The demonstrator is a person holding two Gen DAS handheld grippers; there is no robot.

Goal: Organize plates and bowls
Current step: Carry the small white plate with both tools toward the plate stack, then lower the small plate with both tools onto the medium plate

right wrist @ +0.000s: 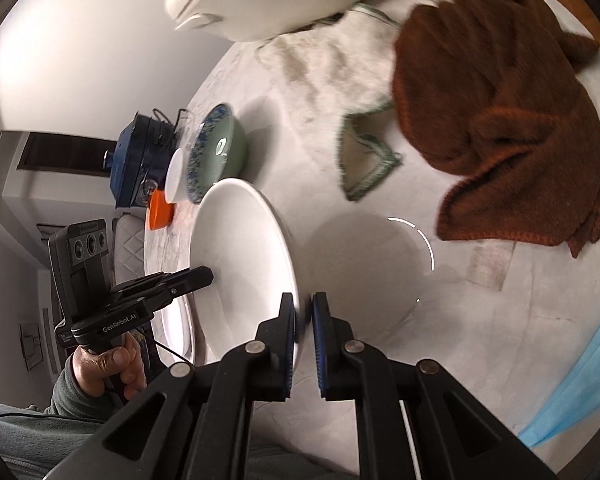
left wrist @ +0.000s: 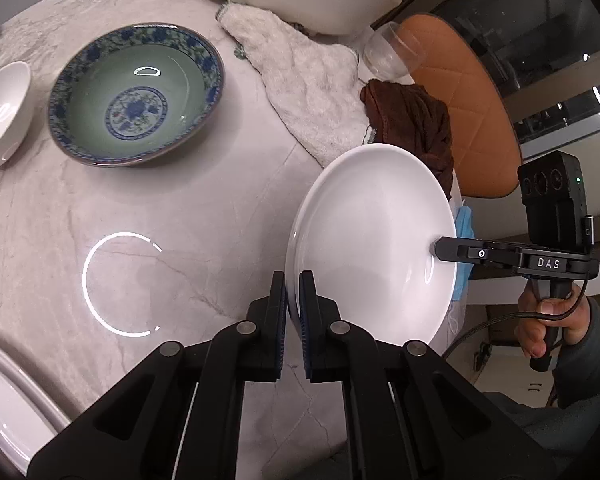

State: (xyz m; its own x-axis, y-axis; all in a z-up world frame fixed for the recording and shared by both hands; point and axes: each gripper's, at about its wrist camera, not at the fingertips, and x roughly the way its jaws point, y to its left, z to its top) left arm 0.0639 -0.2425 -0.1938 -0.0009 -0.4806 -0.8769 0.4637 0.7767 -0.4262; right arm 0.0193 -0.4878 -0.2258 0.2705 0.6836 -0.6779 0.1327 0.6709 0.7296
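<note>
White plate [left wrist: 374, 248] hung clear of the marble table [left wrist: 180, 208], pinched at opposite rim edges by the left gripper [left wrist: 293, 312] and the right gripper [right wrist: 304, 320], both closed narrow on it. With only thin rim holds, uneven motion between the hands could twist it loose and drop it. Beyond lay a brown cloth [right wrist: 512, 120] and a white towel [left wrist: 300, 80]; farther off sat the blue-patterned bowl [left wrist: 136, 94] and a small white bowl [left wrist: 2, 112], possible stacking spots.

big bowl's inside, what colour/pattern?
Pale green inside, blue floral band at the rim, blue floral medallion at the centre. The bowl shows best in the left wrist view.
</note>
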